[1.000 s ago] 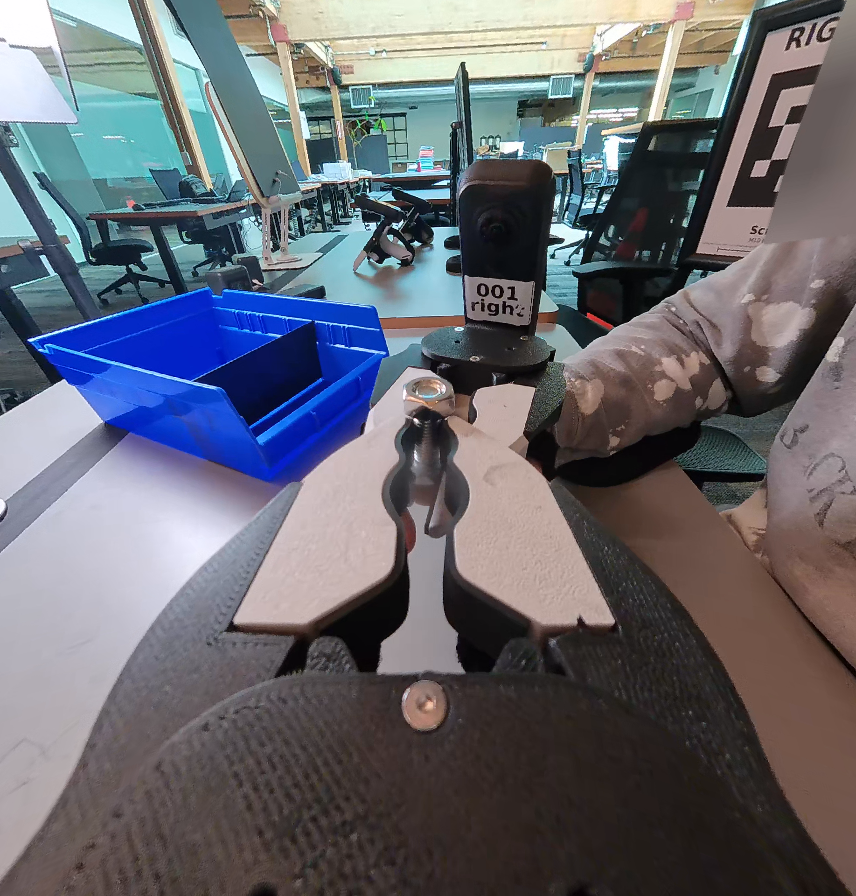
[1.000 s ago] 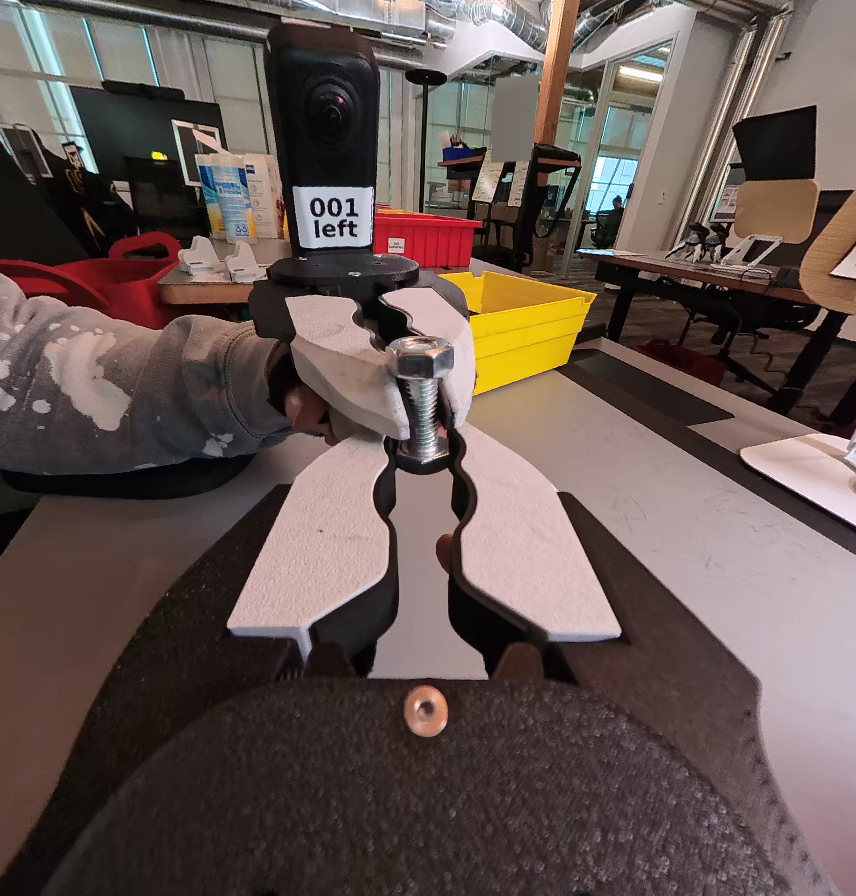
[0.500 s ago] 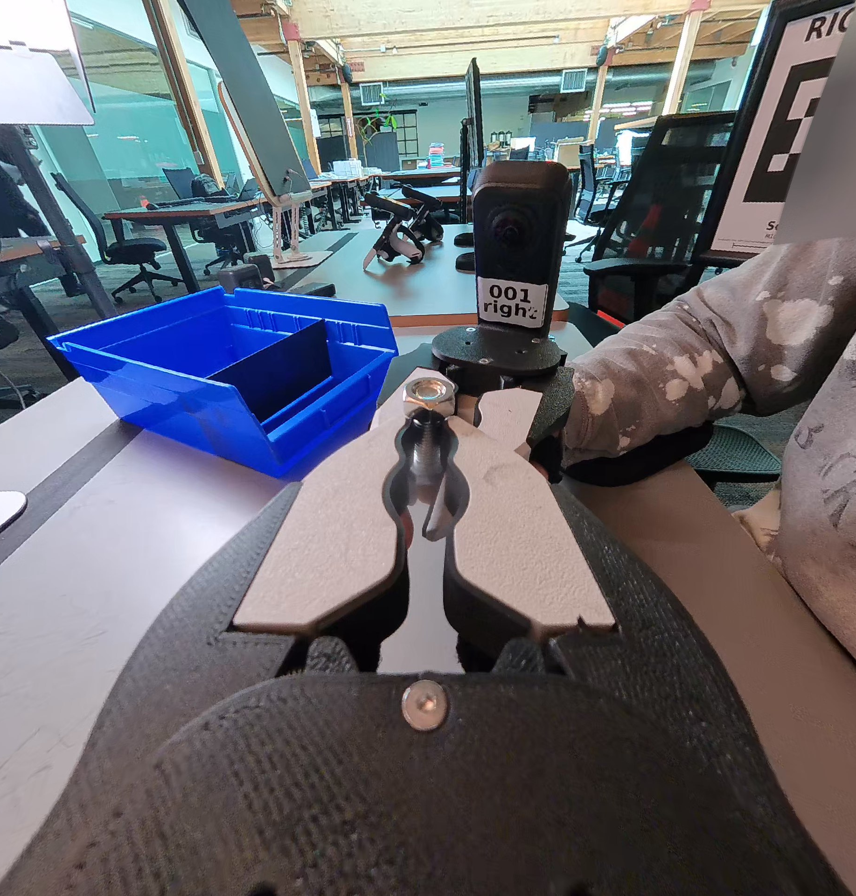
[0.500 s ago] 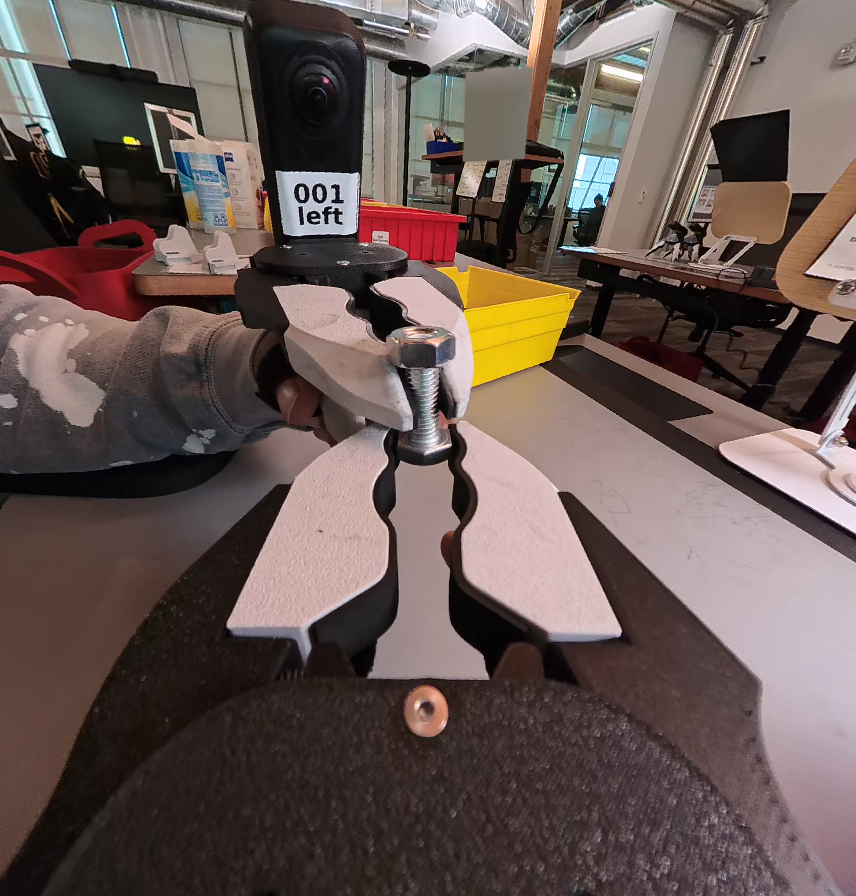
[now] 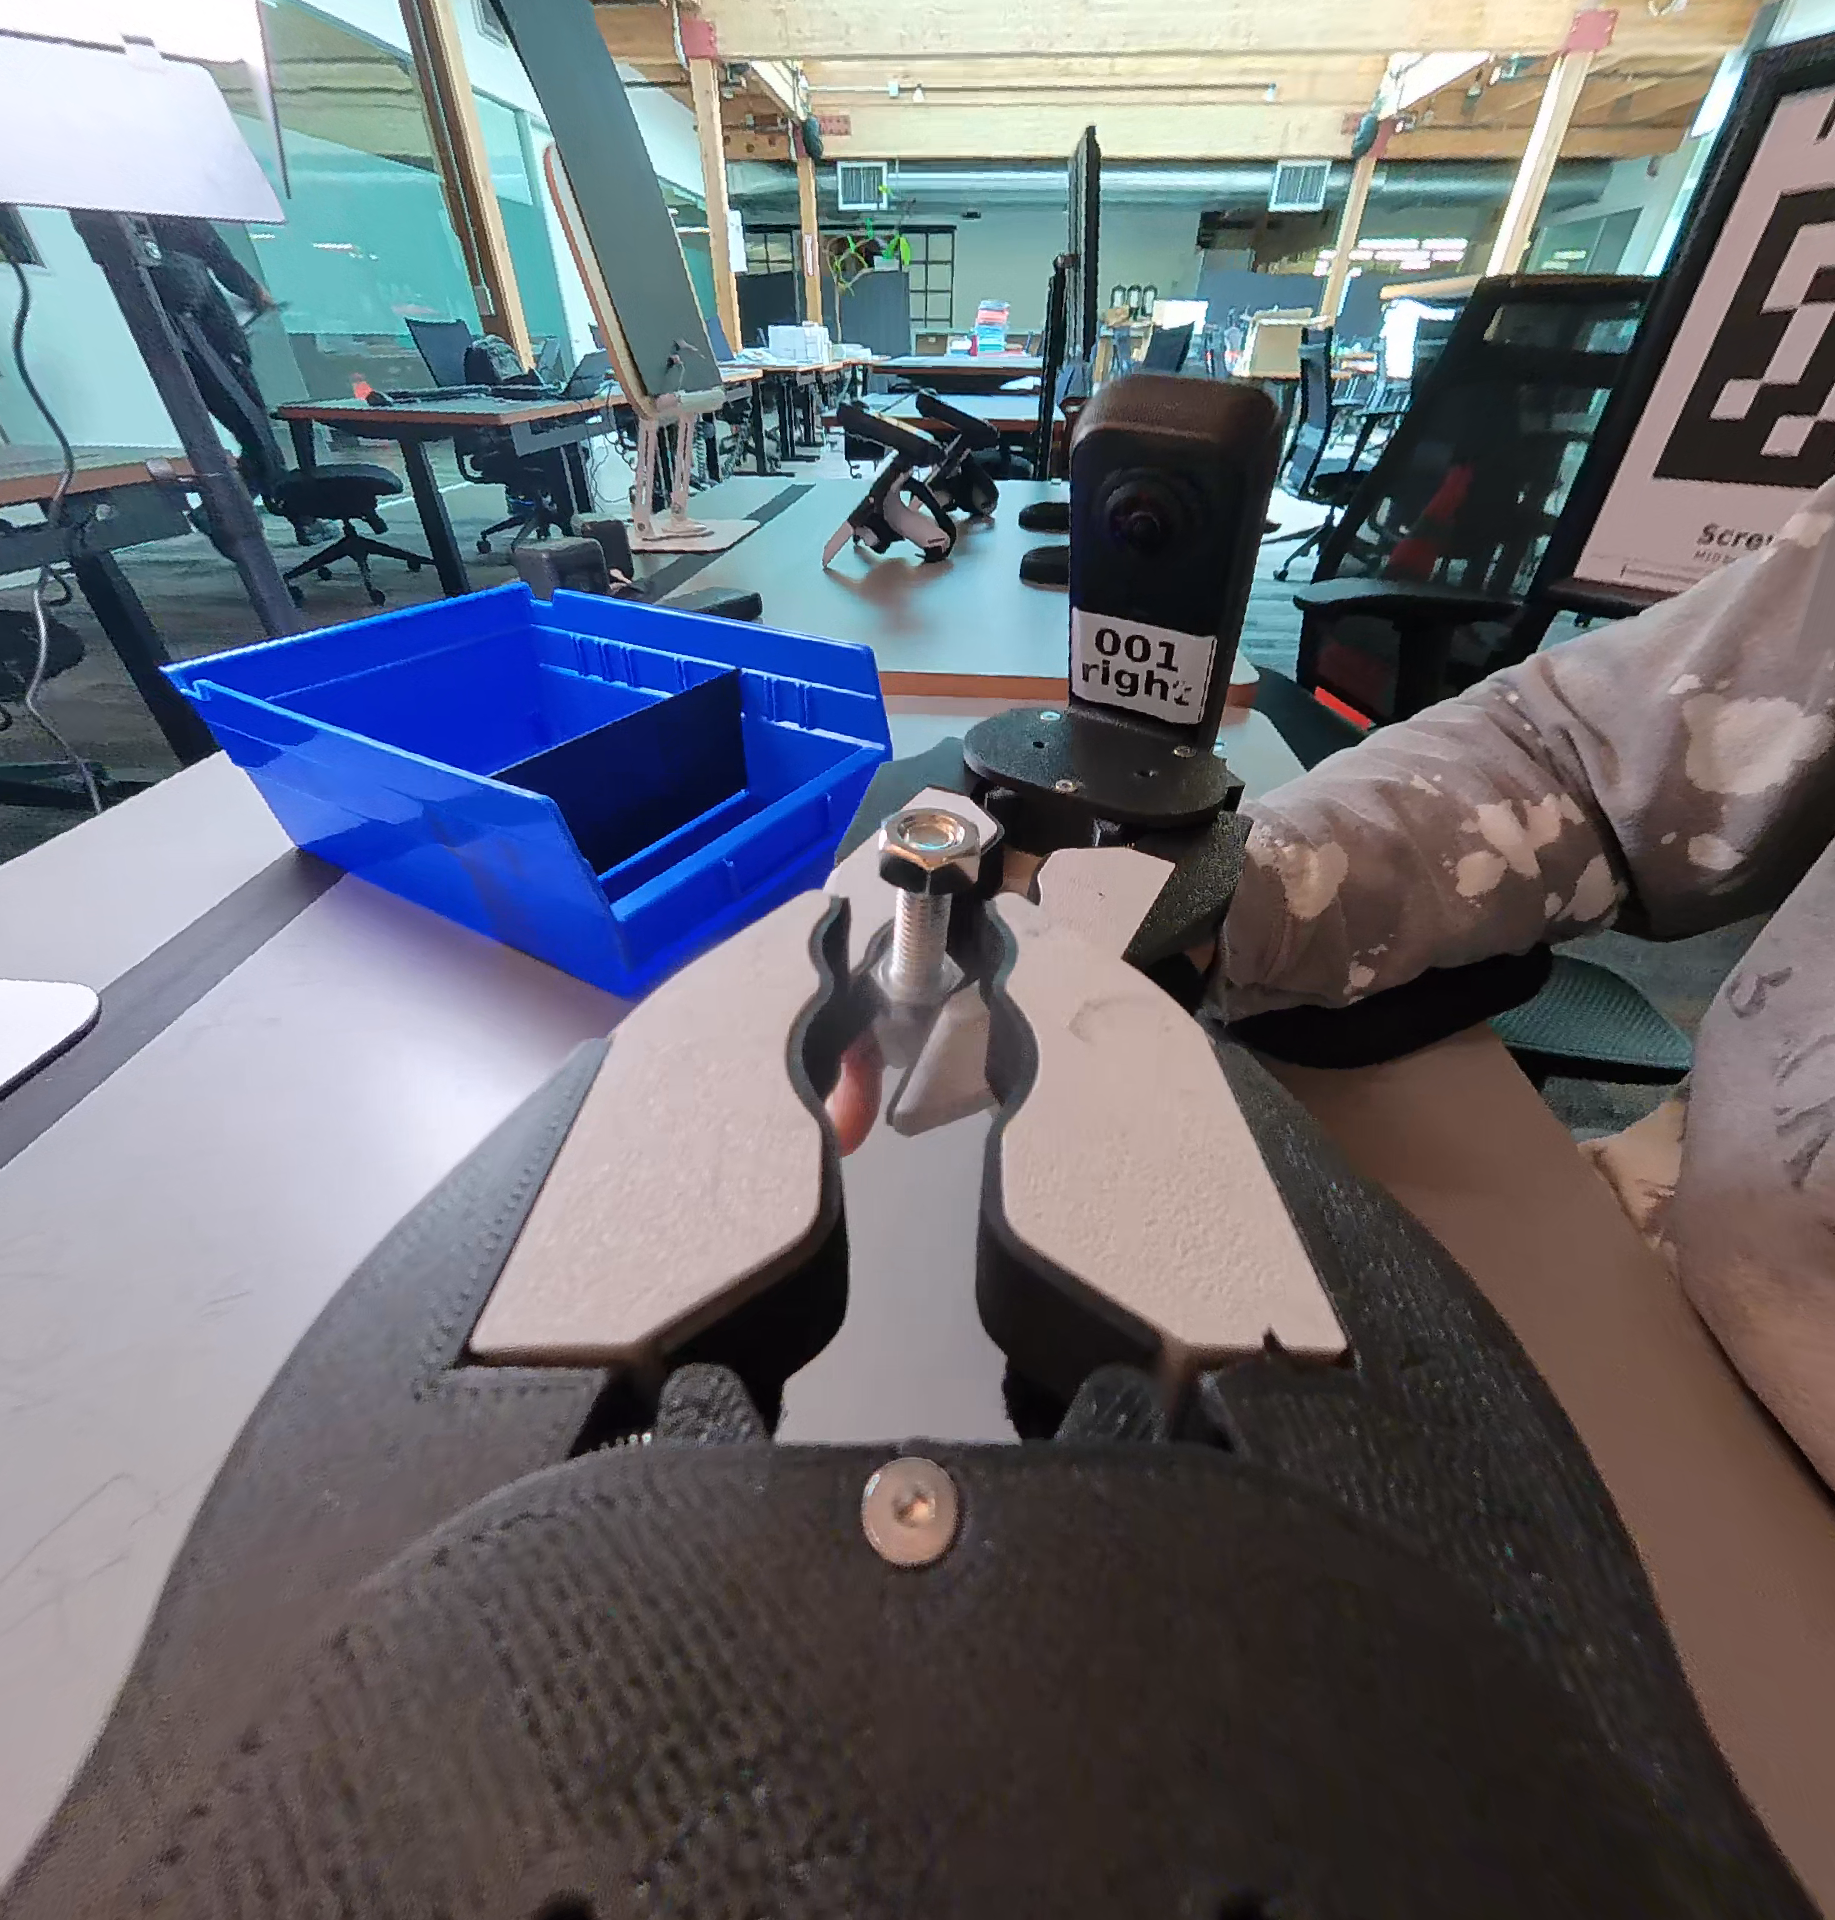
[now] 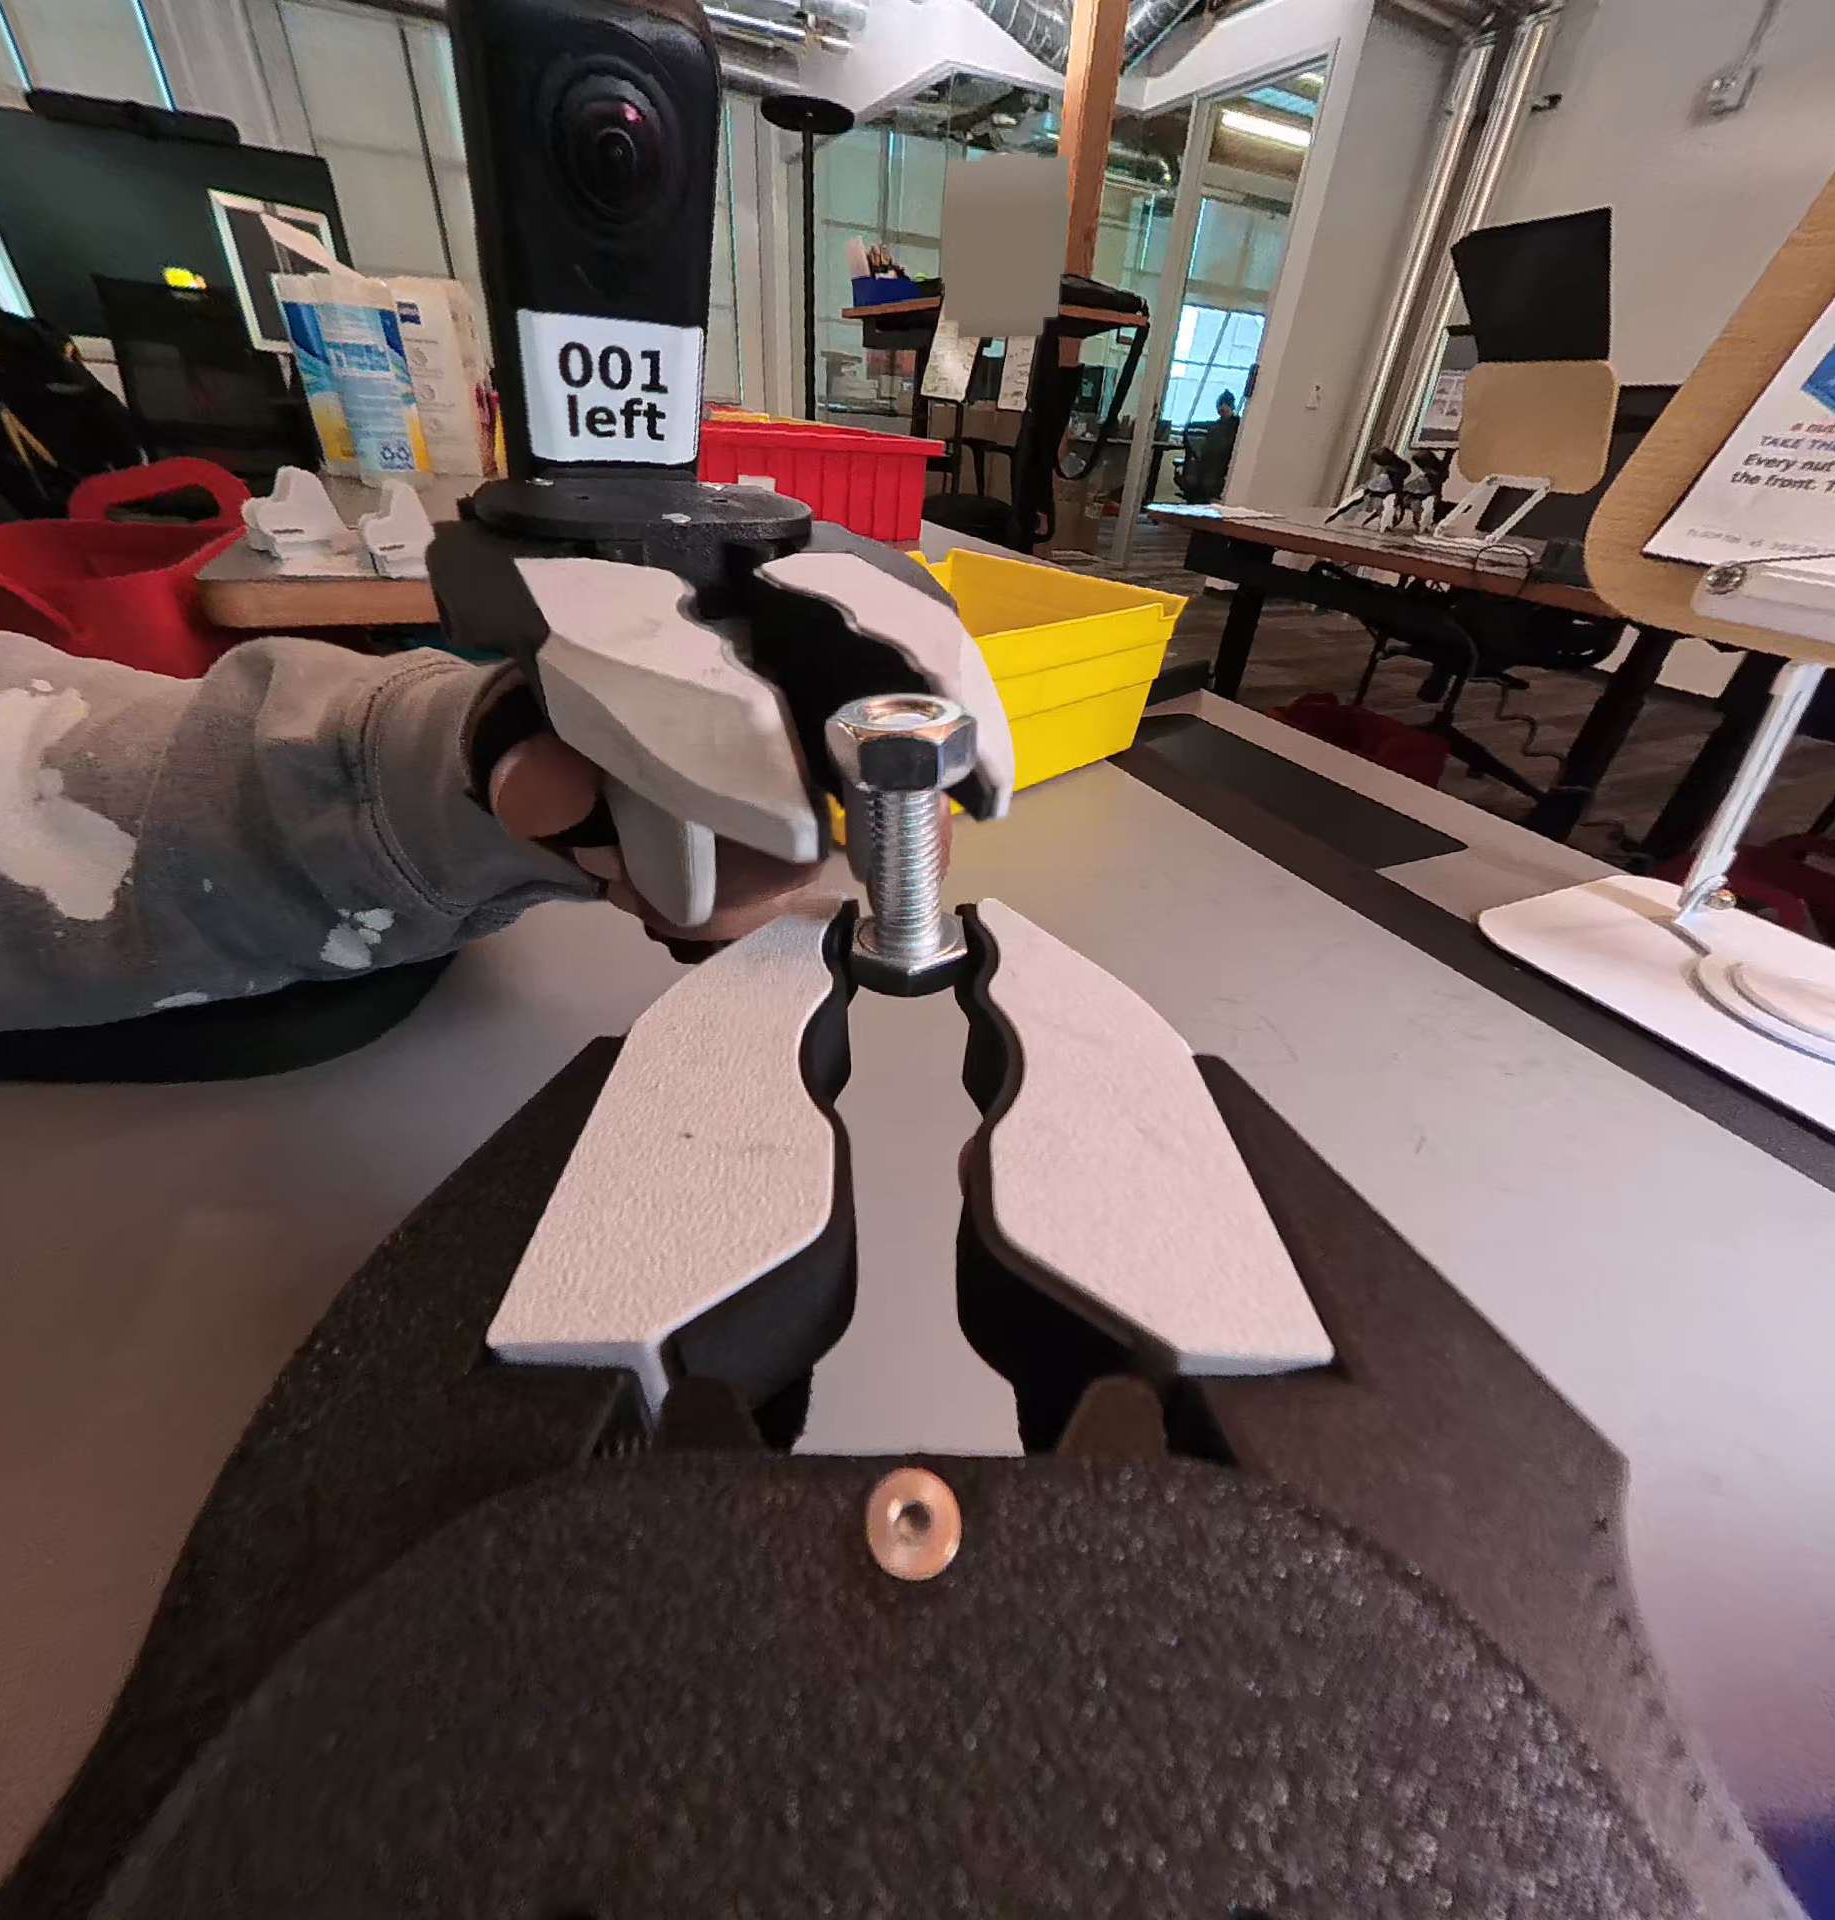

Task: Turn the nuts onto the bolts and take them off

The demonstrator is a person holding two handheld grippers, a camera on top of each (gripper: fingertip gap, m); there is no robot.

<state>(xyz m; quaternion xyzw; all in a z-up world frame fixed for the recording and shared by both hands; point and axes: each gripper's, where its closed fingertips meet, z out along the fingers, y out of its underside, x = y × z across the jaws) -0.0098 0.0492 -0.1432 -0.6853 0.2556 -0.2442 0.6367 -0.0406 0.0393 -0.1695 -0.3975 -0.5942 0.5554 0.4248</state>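
A silver bolt stands upright between the two grippers, with a hex nut at its top end. My right gripper is shut on the bolt's hex head at the bottom. My left gripper faces it from the other side, tilted. Its jaws stand apart on either side of the shaft, just under the nut, and do not clamp it. In the right wrist view the left gripper's fingertips flank the nut. Through the left jaws' gap I see one right finger.
A blue bin with a dark divider stands on the grey table to the left of the grippers. A yellow bin and a red bin stand behind them. A white stand base is on the right. Speckled grey sleeves hold both grippers. Left and right tips are no more than a few centimetres apart.
My left gripper's jaws have widened and let go of the nut, and the gripper has tilted. My right gripper keeps its hold on the bolt's head.
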